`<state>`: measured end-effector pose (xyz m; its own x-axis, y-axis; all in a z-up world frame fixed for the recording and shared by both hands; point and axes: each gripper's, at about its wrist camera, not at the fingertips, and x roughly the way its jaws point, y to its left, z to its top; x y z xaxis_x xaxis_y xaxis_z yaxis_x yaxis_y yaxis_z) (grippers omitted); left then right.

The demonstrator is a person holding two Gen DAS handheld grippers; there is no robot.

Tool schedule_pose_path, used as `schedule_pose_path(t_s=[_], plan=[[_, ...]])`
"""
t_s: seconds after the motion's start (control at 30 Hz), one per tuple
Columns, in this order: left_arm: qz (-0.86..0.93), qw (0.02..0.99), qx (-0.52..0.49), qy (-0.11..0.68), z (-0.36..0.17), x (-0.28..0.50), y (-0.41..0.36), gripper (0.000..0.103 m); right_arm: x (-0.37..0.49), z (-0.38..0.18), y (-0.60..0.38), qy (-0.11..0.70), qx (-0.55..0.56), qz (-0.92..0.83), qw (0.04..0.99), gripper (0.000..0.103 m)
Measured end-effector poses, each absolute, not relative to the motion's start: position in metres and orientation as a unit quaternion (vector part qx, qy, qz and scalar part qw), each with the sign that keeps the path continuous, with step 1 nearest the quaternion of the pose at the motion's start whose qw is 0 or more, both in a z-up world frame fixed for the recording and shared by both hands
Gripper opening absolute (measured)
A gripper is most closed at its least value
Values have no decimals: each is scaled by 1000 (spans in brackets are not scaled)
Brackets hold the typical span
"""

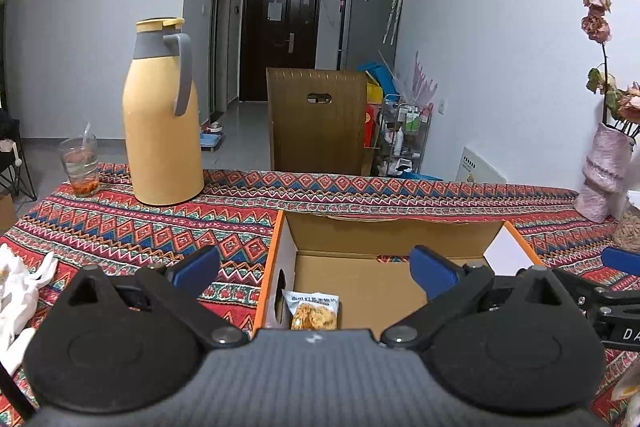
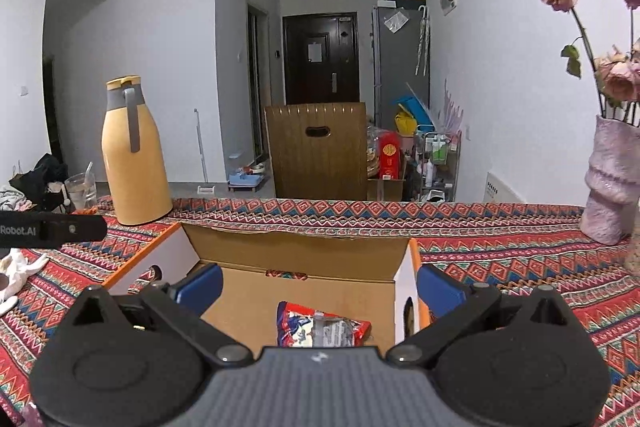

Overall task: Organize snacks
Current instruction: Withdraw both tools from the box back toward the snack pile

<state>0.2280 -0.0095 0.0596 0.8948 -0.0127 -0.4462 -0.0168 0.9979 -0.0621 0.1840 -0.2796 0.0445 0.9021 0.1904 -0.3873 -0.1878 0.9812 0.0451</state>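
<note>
An open cardboard box (image 1: 384, 227) with orange edges sits on the patterned tablecloth; it also shows in the right wrist view (image 2: 296, 247). In the left wrist view a clear snack packet with a brown pastry (image 1: 314, 311) lies at the box's near left. In the right wrist view a red and white snack packet (image 2: 322, 325) lies on the box floor. My left gripper (image 1: 316, 273) is open and empty above the box's left side. My right gripper (image 2: 318, 287) is open and empty above the box's right side.
A tall yellow thermos jug (image 1: 162, 115) and a glass with a straw (image 1: 80, 165) stand at the back left. A pink vase of dried roses (image 2: 610, 179) stands at the back right. White crumpled material (image 1: 20, 291) lies at the left. A brown chair (image 1: 318, 123) is behind the table.
</note>
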Motion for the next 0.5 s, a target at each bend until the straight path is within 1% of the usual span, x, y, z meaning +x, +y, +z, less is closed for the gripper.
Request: schedule_pose_path(t_s=[0.5], plan=[[-6, 972, -32, 234, 67, 164, 5, 103, 107, 51, -288, 195, 21, 97, 976, 103]])
